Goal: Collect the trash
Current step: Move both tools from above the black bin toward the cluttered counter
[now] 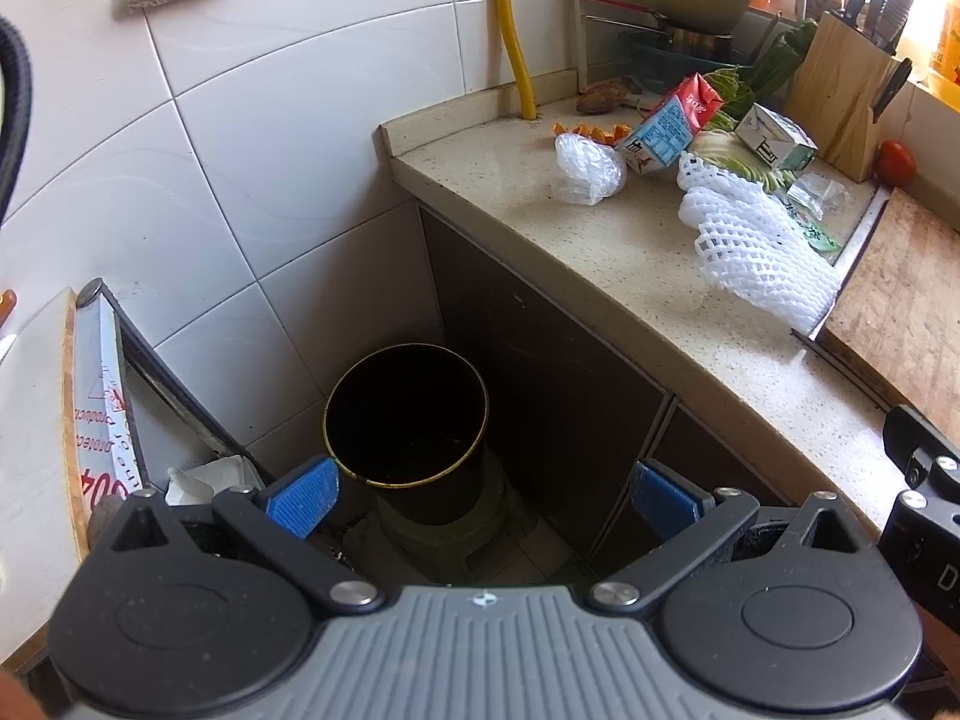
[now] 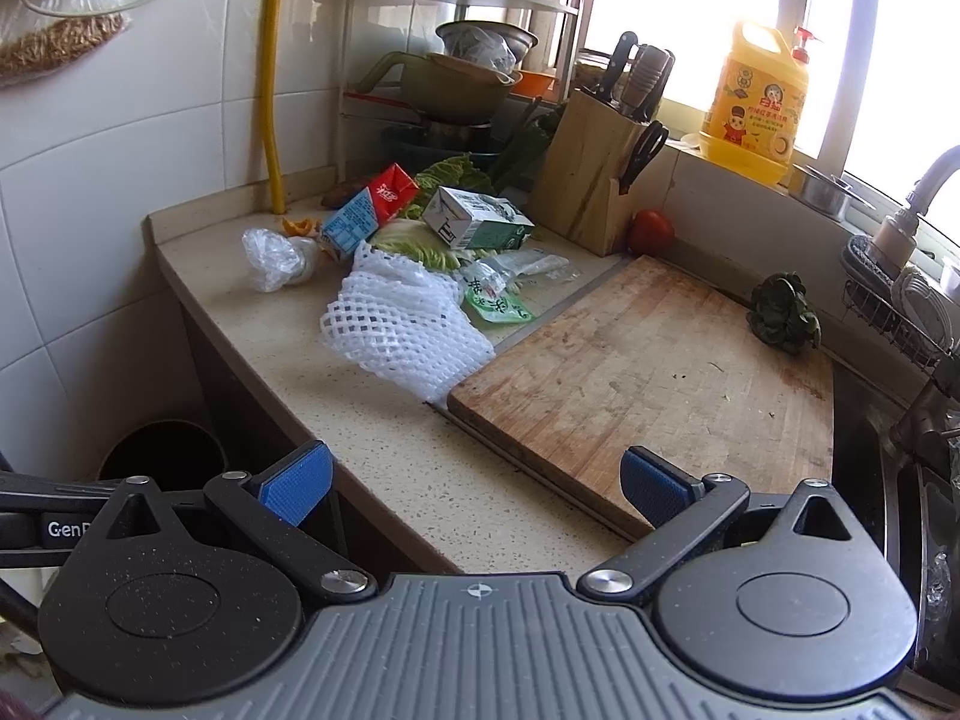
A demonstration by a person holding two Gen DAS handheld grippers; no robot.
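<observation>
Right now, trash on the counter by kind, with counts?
Cartons: 2, red-blue carton and green-white carton
Foam fruit net: 1
Crumpled clear bag: 1
Green printed wrapper: 1
Orange peel pile: 1
Total: 6

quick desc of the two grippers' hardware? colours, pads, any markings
Both match: left gripper and right gripper have black linkage arms with silver pivot screws, blue ribbed pads on the fingers, two round black housings and a grey ribbed body with a small crosshair mark. White "Gen" lettering shows on the left one's side.
</observation>
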